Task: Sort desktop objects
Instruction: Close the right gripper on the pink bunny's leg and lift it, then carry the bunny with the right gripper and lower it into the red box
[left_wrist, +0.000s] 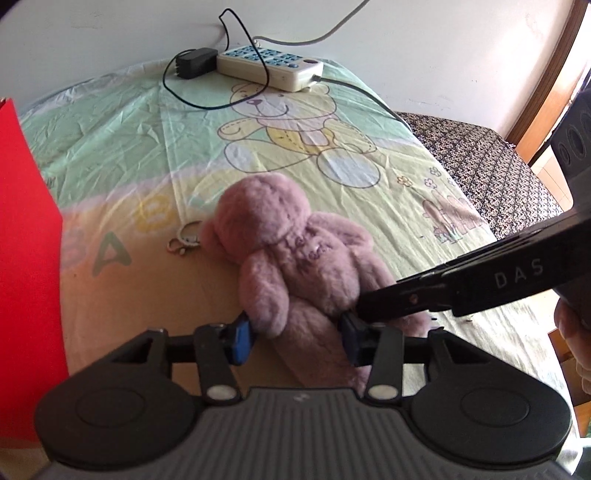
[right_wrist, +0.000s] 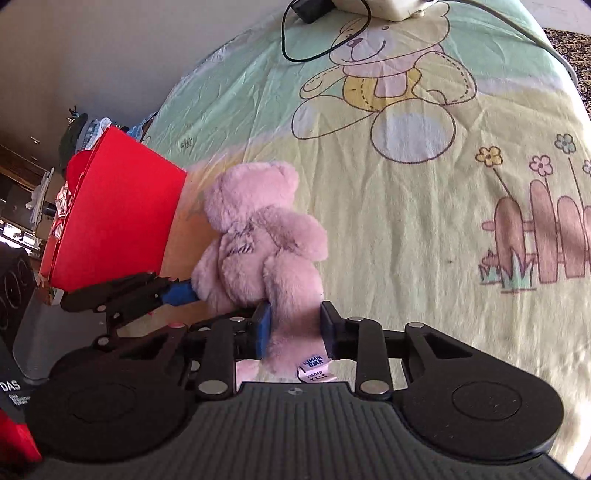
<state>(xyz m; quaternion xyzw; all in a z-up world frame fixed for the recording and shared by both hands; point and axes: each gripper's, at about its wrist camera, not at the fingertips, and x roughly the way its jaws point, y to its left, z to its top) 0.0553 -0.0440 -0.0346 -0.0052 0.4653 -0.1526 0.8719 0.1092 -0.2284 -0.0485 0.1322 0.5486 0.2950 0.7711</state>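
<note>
A pink plush teddy bear (left_wrist: 295, 251) with a key ring (left_wrist: 186, 236) lies on the bear-print cloth (left_wrist: 122, 122). My left gripper (left_wrist: 295, 338) has its fingers on both sides of the bear's lower body and leg. My right gripper (right_wrist: 295, 332) is closed on one leg of the bear (right_wrist: 266, 240), above its white tag (right_wrist: 316, 369). The right gripper reaches in from the right in the left wrist view (left_wrist: 443, 291). The left gripper's blue fingertip (right_wrist: 177, 293) touches the bear's side in the right wrist view. A red box (right_wrist: 118, 218) stands just left of the bear.
A white power strip (left_wrist: 269, 68) and black adapter (left_wrist: 195, 62) with looping cables lie at the far edge by the wall. The red box also fills the left edge of the left wrist view (left_wrist: 26, 258). A dark patterned surface (left_wrist: 480, 162) lies beyond the cloth's right edge.
</note>
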